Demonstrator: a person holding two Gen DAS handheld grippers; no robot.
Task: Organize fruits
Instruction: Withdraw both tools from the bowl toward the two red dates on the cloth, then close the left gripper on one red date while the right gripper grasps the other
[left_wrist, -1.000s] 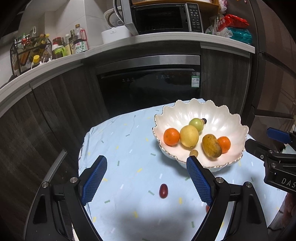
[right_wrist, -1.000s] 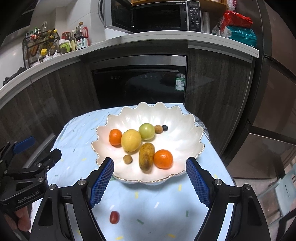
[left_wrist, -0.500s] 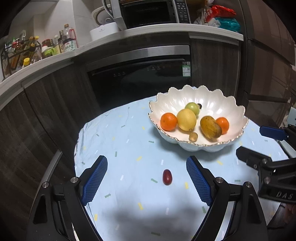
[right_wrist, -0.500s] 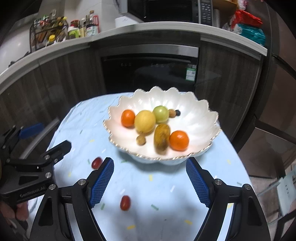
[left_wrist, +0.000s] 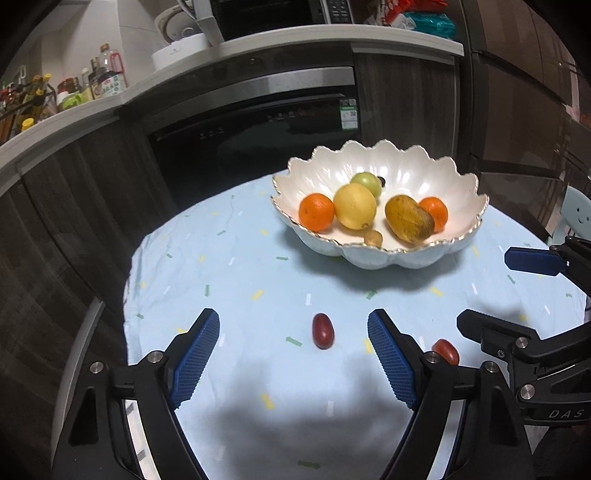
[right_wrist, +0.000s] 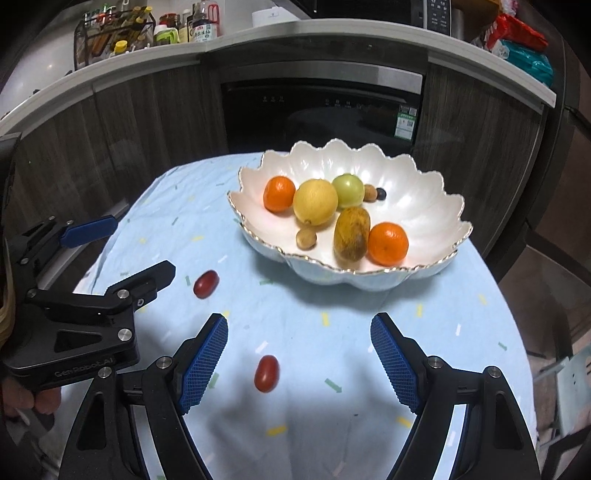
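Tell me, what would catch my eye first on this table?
The scalloped white bowl at the far side of the blue tablecloth, holding oranges, a lemon and other fruit. Nearer, two small red fruits lie loose on the cloth: one ahead of the left tool, one ahead of the right tool.

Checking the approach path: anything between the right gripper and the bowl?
In the right wrist view, only bare patterned tablecloth lies between the right gripper and the bowl. The red fruit sits between the gripper's fingers, nearer the camera.
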